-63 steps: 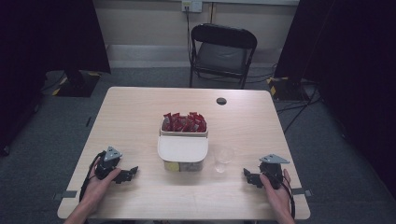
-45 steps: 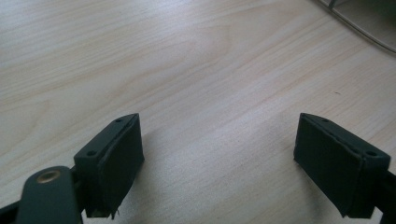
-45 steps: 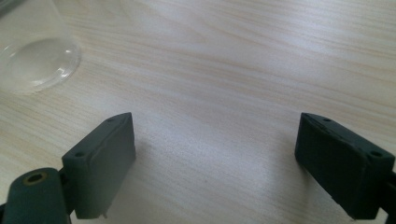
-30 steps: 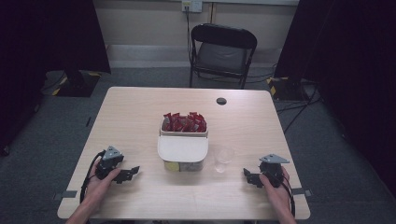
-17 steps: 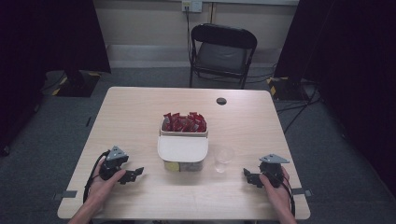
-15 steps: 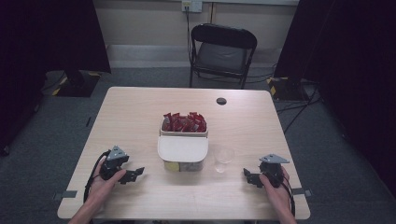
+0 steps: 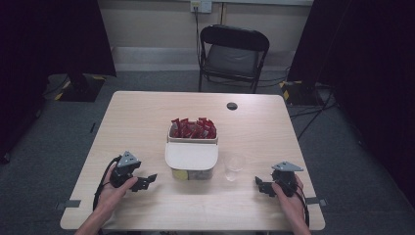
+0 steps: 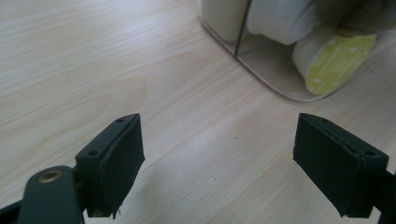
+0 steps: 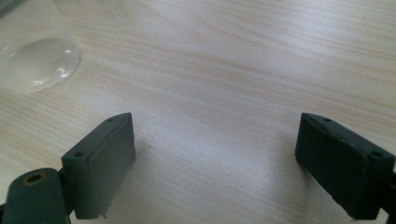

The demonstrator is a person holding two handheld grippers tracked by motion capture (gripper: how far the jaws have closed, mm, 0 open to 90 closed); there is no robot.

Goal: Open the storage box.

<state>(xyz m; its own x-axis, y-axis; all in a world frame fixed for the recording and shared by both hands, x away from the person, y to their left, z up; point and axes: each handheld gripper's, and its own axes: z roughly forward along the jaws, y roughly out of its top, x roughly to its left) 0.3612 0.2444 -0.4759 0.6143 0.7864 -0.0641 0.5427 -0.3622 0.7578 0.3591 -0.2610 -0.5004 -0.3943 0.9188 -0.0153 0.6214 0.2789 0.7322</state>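
Resting low over the desk (image 7: 137, 117), the left hand-held gripper (image 7: 145, 181) sits at about 8 o'clock from the white two-part container (image 7: 192, 155), its jaws spread wide with only bare wood between them. In the left gripper view a yellow-lidded tub (image 8: 337, 63) lies on its side in the container's near compartment, just beyond the jaw tips. Red packets (image 7: 193, 128) fill the far compartment. At about 4 o'clock from the container, the right hand-held gripper (image 7: 260, 185) also gapes wide and grips nothing. A clear plastic cup (image 7: 234, 167) stands just beside the container, between it and the right hand-held gripper.
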